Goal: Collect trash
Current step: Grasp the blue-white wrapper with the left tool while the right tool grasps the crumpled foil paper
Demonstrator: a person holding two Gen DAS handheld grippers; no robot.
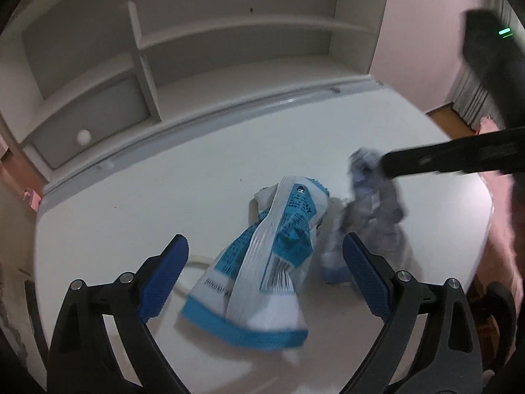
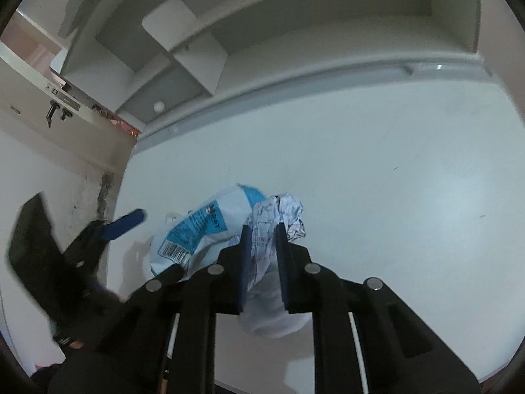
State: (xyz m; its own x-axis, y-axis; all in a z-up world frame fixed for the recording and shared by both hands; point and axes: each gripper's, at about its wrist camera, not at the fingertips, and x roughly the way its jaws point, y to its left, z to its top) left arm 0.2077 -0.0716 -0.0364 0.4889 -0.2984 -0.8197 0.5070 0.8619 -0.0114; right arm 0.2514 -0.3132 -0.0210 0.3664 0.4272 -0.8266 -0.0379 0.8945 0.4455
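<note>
Blue-padded left fingers [image 1: 170, 279] stand apart around a blue-and-white wrapper [image 1: 259, 275] on the surface [image 1: 164, 180]; right fingers [image 2: 282, 256] clamp crumpled paper [image 2: 282, 213]. Likely next: closing on the wrapper.

Dim, cool indoor light; soft glare on the desk [image 2: 410, 170]. Strong fisheye bending, dark corners. Motion blur on the right gripper [image 1: 387, 164].

Two wrappers [image 1: 262, 256] [image 1: 374, 203], two claws [image 1: 264, 275] [image 2: 262, 256]

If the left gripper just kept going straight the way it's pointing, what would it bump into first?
Most likely the blue and white wrapper, which lies on the white table right between the open left gripper fingers, though depth is hard to judge.
</note>
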